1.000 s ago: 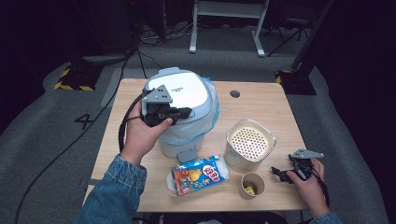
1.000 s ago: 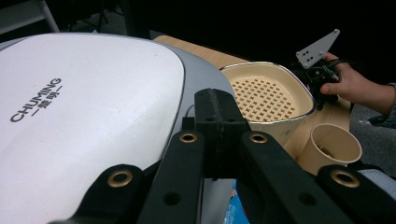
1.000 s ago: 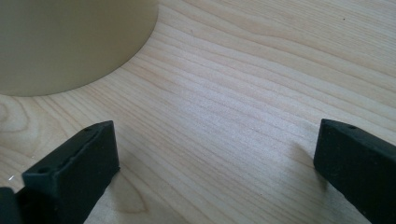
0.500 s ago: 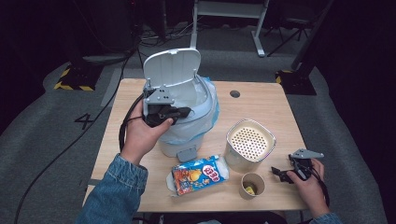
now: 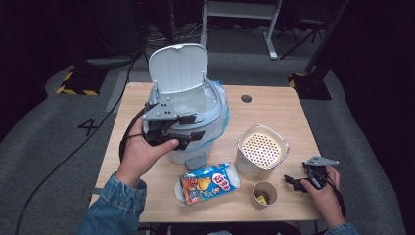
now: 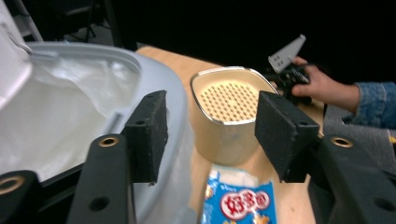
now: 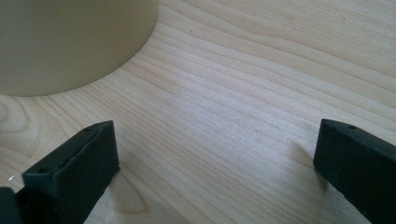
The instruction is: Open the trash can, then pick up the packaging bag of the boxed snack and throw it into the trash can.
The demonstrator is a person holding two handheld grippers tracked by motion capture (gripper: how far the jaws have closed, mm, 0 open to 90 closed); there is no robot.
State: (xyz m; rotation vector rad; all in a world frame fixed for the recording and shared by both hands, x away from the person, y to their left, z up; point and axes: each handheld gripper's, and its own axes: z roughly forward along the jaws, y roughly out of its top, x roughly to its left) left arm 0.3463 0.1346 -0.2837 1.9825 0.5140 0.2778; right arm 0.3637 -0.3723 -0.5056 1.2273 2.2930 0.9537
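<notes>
A pale blue-grey bin (image 5: 215,115) with a white liner stands at the back left of the table, its flip lid (image 5: 178,66) standing upright. My left gripper (image 5: 195,128) hovers at the bin's front rim (image 6: 154,79). Its jaws have just been opening, and in the left gripper view the left gripper (image 6: 210,121) has nothing between its pads. At the table's front right my right gripper (image 5: 293,181) rests low. The right gripper view shows it (image 7: 215,154) open wide over bare wood.
A cream canister (image 5: 262,152) with a perforated top stands right of the bin and appears as the canister (image 7: 70,42) close to my right gripper. A blue snack packet (image 5: 208,183) lies in front of the bin. A paper cup (image 5: 265,194) stands near the front edge.
The bin's lid has swung up from closed to upright. My left gripper has drawn away from the lid toward the bin's front and its jaws have parted. The right hand has stayed put.
</notes>
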